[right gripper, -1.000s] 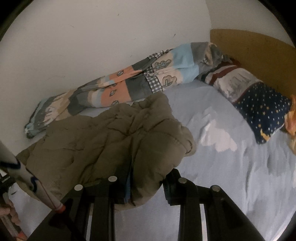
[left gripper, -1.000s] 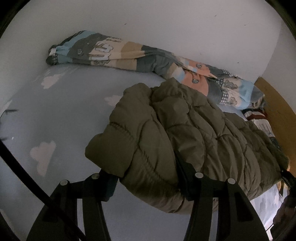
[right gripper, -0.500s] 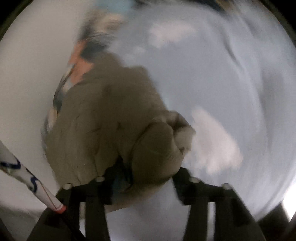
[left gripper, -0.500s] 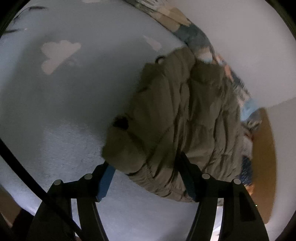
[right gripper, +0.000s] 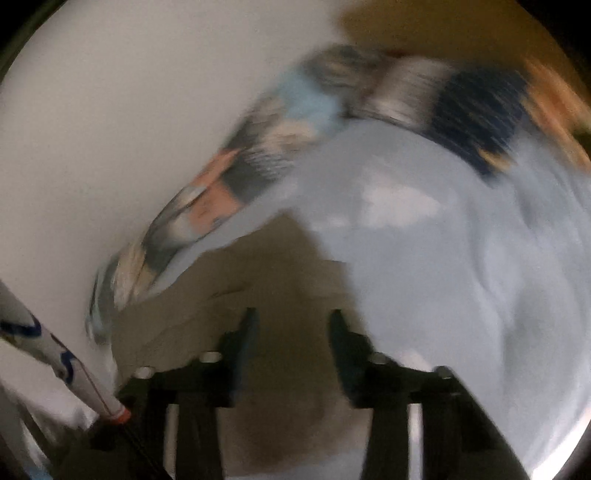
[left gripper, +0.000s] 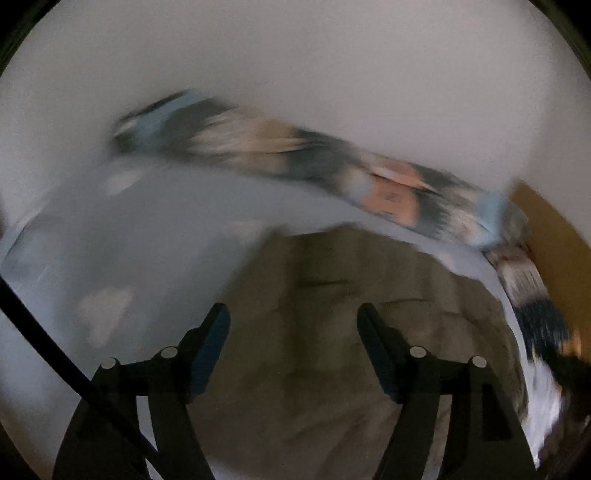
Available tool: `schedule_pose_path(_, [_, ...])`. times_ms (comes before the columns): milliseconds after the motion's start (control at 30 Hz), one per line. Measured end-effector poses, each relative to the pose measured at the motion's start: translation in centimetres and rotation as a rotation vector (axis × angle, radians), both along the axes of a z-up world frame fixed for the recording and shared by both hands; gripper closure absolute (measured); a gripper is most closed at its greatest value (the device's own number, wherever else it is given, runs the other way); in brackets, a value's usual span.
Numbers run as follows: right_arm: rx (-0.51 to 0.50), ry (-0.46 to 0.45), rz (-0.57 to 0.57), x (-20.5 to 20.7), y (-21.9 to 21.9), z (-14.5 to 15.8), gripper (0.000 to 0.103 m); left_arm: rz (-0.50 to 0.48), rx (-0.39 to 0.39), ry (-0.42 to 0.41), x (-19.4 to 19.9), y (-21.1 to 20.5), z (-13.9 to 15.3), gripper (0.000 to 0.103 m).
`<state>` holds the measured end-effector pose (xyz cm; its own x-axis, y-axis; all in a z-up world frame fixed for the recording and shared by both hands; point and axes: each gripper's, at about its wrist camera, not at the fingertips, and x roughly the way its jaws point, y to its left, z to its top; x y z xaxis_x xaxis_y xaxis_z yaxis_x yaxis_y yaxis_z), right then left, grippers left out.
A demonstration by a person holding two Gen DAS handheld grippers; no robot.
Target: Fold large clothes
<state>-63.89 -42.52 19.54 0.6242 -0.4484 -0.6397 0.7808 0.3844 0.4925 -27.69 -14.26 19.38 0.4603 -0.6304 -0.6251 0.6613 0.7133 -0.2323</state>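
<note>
An olive puffy jacket [left gripper: 332, 332] lies on the light-blue bed sheet [left gripper: 147, 229]. Both views are motion-blurred. In the left wrist view my left gripper [left gripper: 293, 321] has its jaws wide apart above the jacket, with nothing between them. In the right wrist view the jacket [right gripper: 258, 295] lies under and ahead of my right gripper [right gripper: 291, 325], whose jaws stand apart. Whether the jacket touches its pads is blurred.
A rolled patterned blanket [left gripper: 332, 162] lies along the white wall, also in the right wrist view [right gripper: 236, 177]. A dark-blue pillow [right gripper: 476, 118] and a wooden headboard [right gripper: 424, 33] are at the bed's head. A white cable sleeve [right gripper: 55, 354] crosses lower left.
Both grippers have swung fast and now look across the bed toward the wall. The jacket that bulged between each pair of jaws now lies flatter below them, out of the left gripper's jaws.
</note>
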Motion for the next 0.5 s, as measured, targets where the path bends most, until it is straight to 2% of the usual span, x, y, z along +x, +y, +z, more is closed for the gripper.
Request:
schedule_pose_path(33, [-0.037,-0.003,0.067,2.4,0.3,0.3,0.071,-0.056,0.014,-0.024,-0.5,-2.6,0.0,0.030])
schedule_pose_path(67, [-0.064,-0.010,0.111,4.1,0.7,0.4,0.072,-0.111,0.026,-0.015,-0.8,-4.8,-0.4,0.030])
schedule_pose_path(167, [-0.134,0.030,0.237,10.2,1.5,-0.1,0.072,-0.201,0.087,0.054,-0.9,-9.1,-2.8,0.030])
schedule_pose_path(200, [-0.142,0.044,0.263,11.6,1.6,-0.5,0.072,-0.201,0.129,0.071,-0.5,-10.3,-3.9,0.030])
schedule_pose_path(267, [-0.127,0.104,0.297,14.3,1.2,-2.2,0.072,-0.143,0.189,0.099,1.1,-11.5,-5.9,0.030])
schedule_pose_path(367, [-0.080,0.168,0.272,15.5,-0.4,-4.5,0.075,-0.079,0.188,0.222,3.9,-12.2,-8.0,0.030])
schedule_pose_path(433, [-0.026,0.206,0.246,15.6,-1.8,-5.9,0.076,-0.067,0.210,0.212,4.3,-12.6,-8.4,0.027])
schedule_pose_path(500, [0.037,0.201,0.213,15.3,-3.3,-7.0,0.078,-0.065,0.243,0.178,4.0,-13.2,-8.5,0.026])
